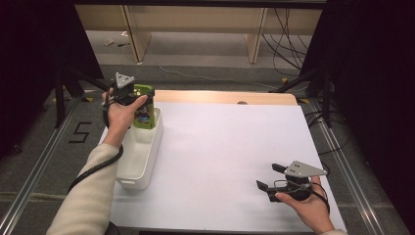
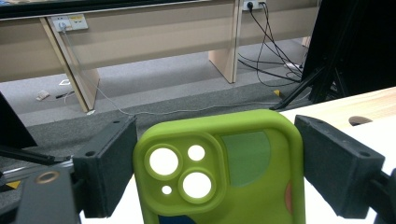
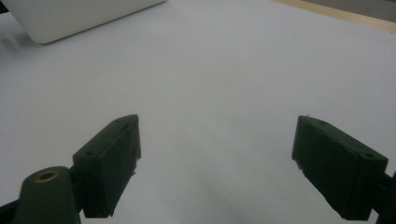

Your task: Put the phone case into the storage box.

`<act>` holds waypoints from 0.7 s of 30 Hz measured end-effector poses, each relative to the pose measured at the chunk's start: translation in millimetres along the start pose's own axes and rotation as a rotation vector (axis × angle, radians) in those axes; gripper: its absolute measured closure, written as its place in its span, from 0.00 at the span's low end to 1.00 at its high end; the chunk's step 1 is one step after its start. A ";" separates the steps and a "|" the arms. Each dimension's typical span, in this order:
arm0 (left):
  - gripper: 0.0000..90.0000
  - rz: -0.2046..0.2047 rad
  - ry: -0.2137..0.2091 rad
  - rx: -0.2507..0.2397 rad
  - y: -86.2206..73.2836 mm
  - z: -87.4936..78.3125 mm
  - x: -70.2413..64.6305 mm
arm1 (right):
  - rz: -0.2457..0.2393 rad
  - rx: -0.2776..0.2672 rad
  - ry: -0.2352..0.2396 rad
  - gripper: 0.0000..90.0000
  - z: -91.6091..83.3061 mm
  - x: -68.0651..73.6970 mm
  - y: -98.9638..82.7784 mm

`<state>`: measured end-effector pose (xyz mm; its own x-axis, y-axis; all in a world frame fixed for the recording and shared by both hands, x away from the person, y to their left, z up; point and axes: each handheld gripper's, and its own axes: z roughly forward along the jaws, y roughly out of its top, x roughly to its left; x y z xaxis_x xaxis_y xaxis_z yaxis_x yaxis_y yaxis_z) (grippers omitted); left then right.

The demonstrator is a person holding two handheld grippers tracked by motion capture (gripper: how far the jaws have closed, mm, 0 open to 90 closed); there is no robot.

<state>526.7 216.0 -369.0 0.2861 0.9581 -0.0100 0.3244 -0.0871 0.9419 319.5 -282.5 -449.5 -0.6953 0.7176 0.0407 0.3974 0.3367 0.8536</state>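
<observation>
at the table's left edge, a long white bin [image 1: 139,154] sits on the white sheet [image 1: 225,156], its far end under the left gripper [image 1: 138,100]. that gripper's jaws press the two sides of a green phone case [image 2: 219,172], held upright over the bin's far end, camera cutouts facing the left gripper view. what else lies inside the bin is hard to tell. near the right front corner, the right gripper [image 1: 269,181] rests low over bare sheet, jaws spread wide and holding nothing.
</observation>
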 end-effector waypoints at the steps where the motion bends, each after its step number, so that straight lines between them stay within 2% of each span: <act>1: 0.18 0.000 0.000 0.001 0.0 0.0 -0.2 | 0.000 0.000 0.000 0.18 0.1 0.0 0.0; 21: 0.18 0.007 0.002 0.007 -1.7 3.5 -0.2 | 0.000 0.001 -0.001 0.18 -0.2 -0.2 -0.1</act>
<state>529.2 215.0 -371.7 0.2865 0.9581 -0.0027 0.3289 -0.0957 0.9395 319.5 -282.7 -449.5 -0.6945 0.7184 0.0401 0.3978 0.3370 0.8533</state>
